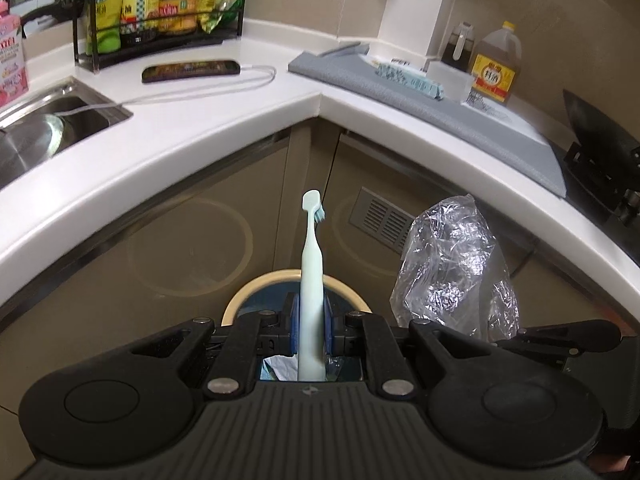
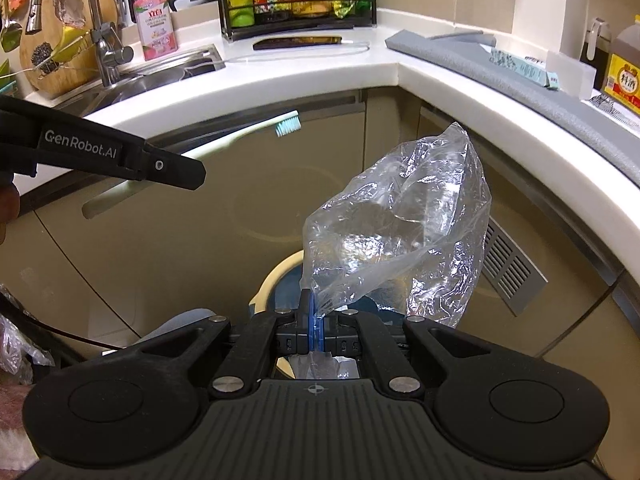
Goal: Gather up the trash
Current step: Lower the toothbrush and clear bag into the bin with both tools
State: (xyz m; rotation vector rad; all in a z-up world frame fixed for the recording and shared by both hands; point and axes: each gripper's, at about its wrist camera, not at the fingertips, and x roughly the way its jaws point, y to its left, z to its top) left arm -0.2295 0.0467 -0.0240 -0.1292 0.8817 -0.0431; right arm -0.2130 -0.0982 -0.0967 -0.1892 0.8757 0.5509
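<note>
Left wrist: left tongs pinch toothbrush; right tongs pinch plastic bag

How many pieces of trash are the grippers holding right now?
2. A pale toothbrush is clamped in the left gripper, and a crumpled clear plastic bag is pinched in the right gripper. Both hang above the round bin. More may lie hidden inside it.
</note>
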